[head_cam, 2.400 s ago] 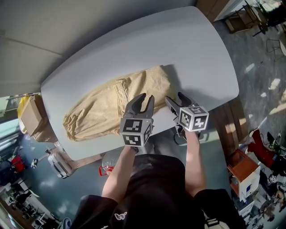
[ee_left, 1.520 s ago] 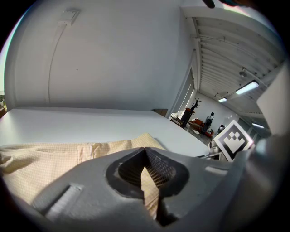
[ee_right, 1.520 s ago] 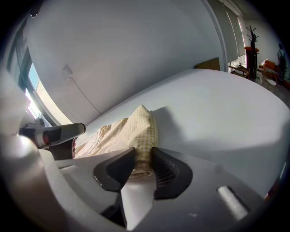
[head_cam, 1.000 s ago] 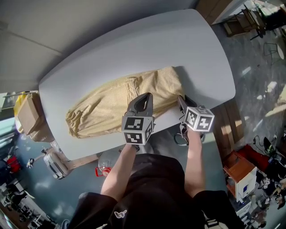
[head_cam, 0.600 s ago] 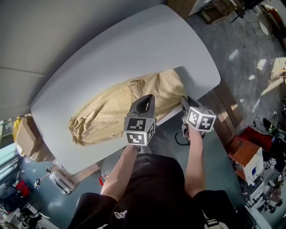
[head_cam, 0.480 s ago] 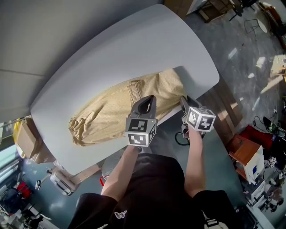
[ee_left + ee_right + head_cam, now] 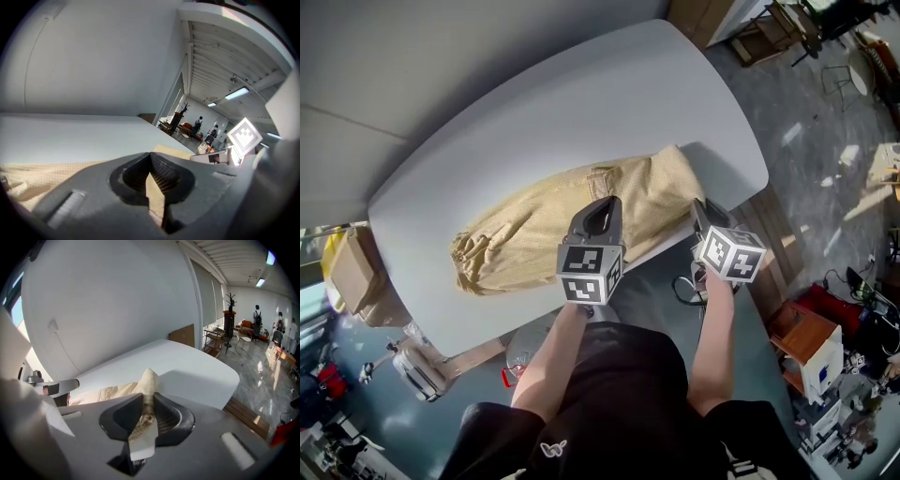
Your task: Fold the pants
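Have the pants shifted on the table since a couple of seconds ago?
Yes. In the head view the pants have slid toward the right end of the table: the gap at that end is smaller and the gap at the left end wider.

The pants (image 7: 534,220) lie on the table (image 7: 581,103) along its near edge. One end is by the table's near right corner, the other toward its left end. A cardboard box (image 7: 349,272) sits below, just off the table's left end.
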